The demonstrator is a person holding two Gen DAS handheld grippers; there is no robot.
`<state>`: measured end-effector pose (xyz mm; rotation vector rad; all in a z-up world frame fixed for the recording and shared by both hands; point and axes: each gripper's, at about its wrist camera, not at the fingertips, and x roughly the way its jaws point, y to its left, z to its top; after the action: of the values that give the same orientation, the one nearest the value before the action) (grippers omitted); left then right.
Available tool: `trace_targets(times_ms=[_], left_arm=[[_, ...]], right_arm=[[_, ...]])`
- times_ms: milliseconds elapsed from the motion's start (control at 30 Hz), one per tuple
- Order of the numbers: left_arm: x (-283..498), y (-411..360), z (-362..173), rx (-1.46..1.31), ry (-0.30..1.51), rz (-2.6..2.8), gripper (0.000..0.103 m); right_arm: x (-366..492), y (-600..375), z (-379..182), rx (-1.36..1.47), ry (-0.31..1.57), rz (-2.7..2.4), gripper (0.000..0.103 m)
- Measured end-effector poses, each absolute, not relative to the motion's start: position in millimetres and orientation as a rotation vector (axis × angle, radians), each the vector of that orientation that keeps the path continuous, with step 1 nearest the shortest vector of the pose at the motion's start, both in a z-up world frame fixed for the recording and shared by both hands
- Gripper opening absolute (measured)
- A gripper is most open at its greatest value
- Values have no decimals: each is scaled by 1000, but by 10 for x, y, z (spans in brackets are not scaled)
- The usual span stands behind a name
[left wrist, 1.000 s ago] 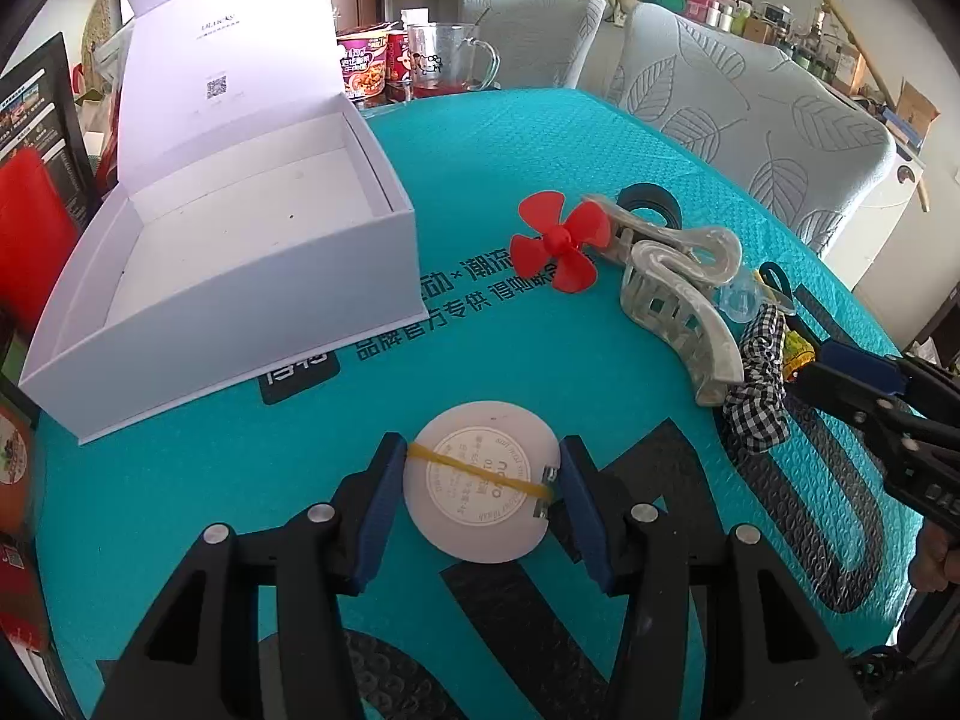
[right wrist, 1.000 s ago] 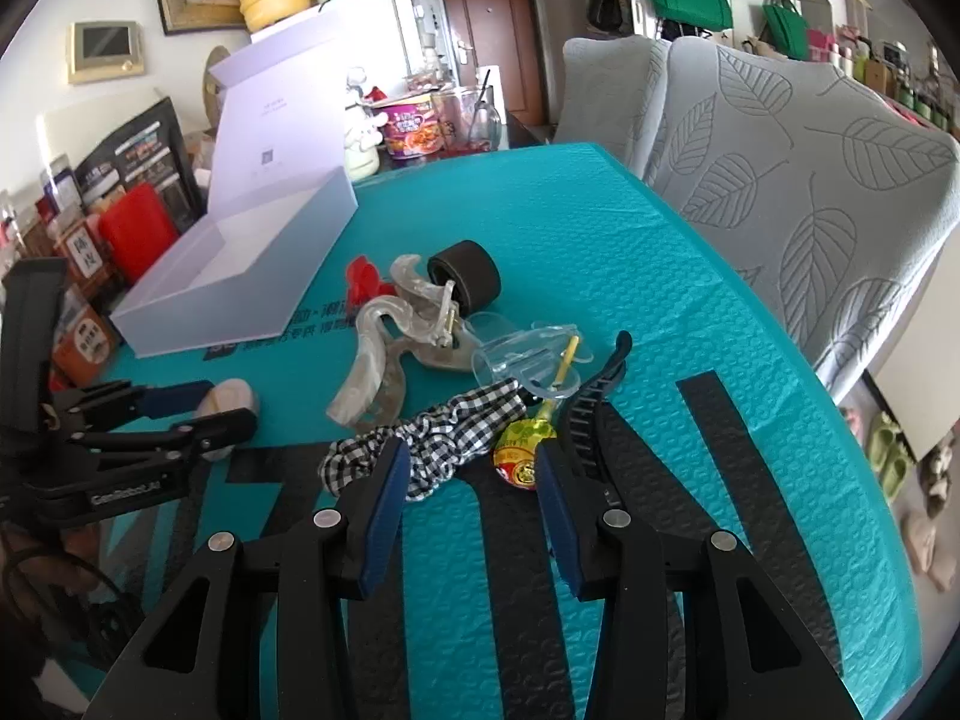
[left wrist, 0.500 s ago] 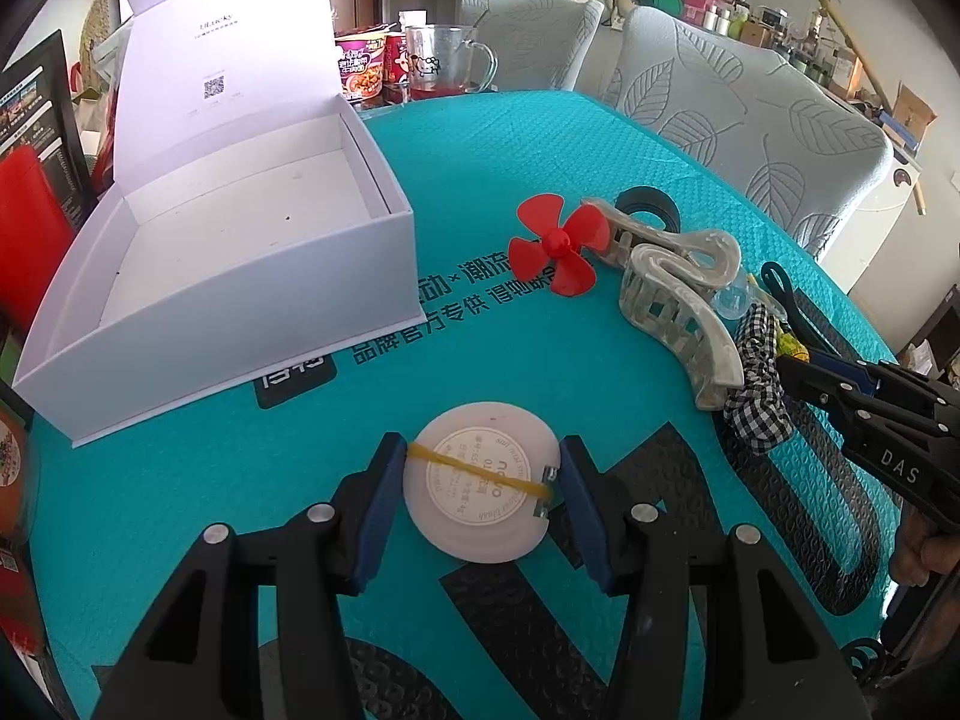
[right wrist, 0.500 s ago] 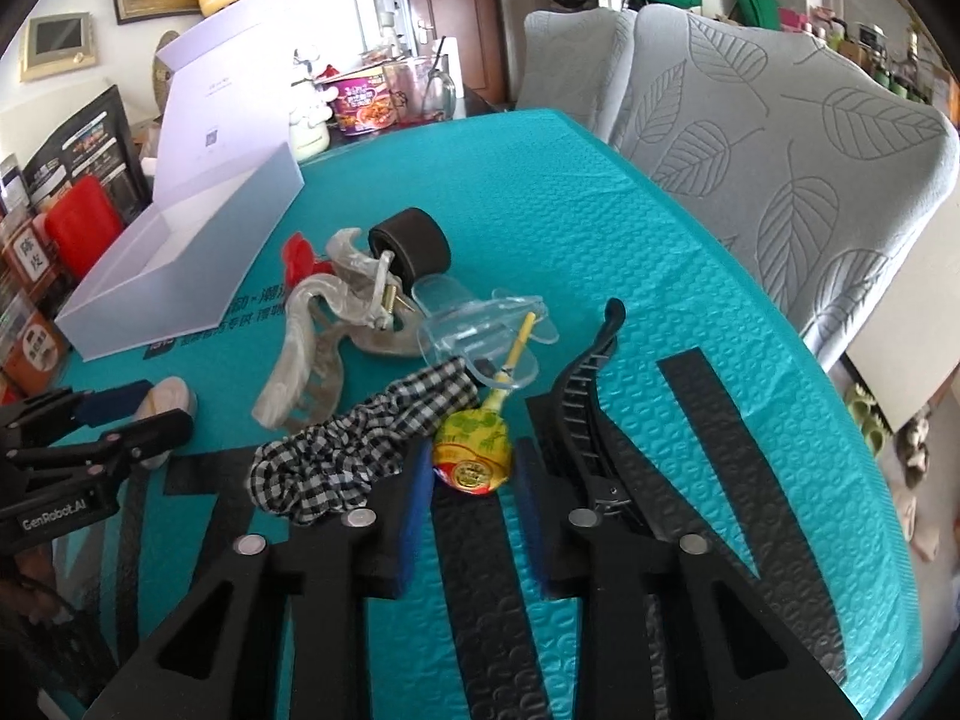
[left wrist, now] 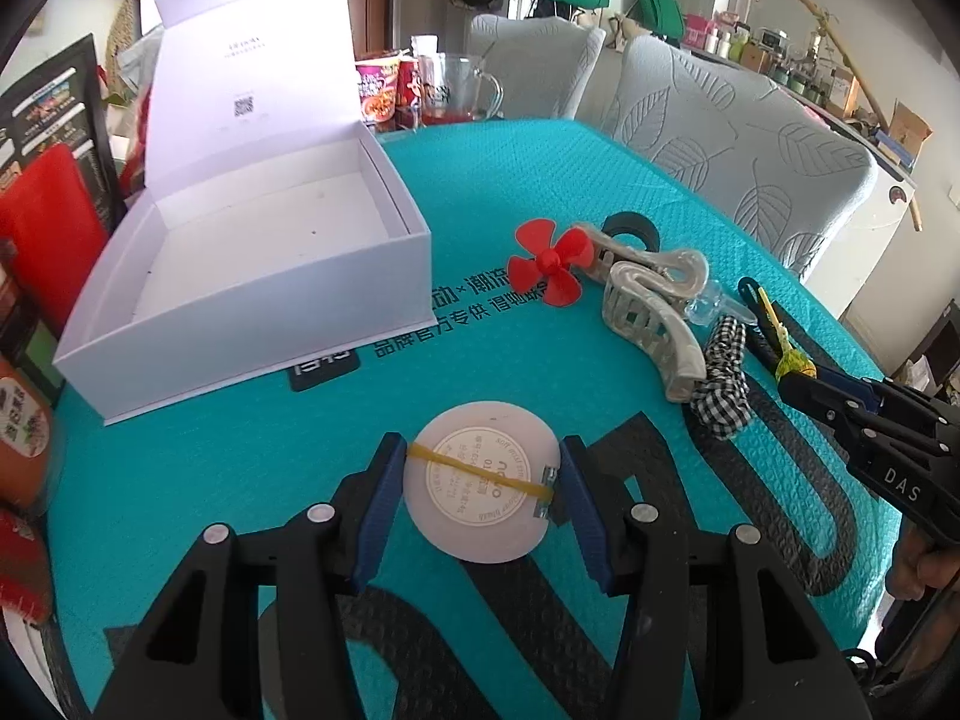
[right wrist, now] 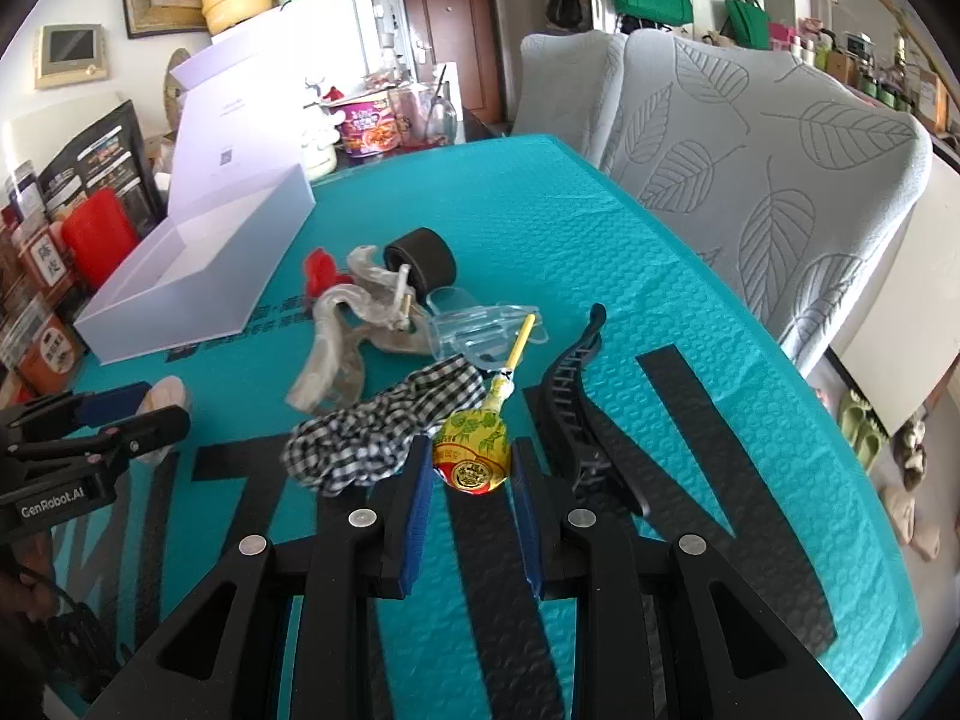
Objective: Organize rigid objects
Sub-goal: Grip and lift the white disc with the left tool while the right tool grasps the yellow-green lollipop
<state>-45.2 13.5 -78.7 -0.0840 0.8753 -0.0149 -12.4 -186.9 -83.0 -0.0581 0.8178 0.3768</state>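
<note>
The left gripper (left wrist: 477, 483) had its jaws clamped on a round white case (left wrist: 480, 480), pads pressing its opposite edges, a yellow rubber band stretched across its labelled top. The case sat near the worktop's (left wrist: 540, 192) near edge, in front of the open white box (left wrist: 252, 252) at the left side. It looked light, stiff and smooth-walled, so it could slip or pivot under a shallow pinch; a hold across its full width seemed right. The right gripper (right wrist: 471, 483) had just been closing, and its jaws pinched the wrapped head of a lollipop (right wrist: 472, 459) near the right edge, the thin yellow stick pointing away. The head looked small, hard and light, its crinkly wrapper slippery, and the stick too thin to take; the head seemed the sound place. A soft checked hair tie (right wrist: 384, 426) lay touching the lollipop and could drag along; a black hair comb (right wrist: 576, 402) lay just beside it.
</note>
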Motion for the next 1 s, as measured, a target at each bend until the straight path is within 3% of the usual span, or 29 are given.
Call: trace_targets(times_ms=[1000], left_arm=[[-1510, 774, -420, -191, 792, 293, 52]], right_arm=[[-846, -896, -514, -167, 744, 748, 26]])
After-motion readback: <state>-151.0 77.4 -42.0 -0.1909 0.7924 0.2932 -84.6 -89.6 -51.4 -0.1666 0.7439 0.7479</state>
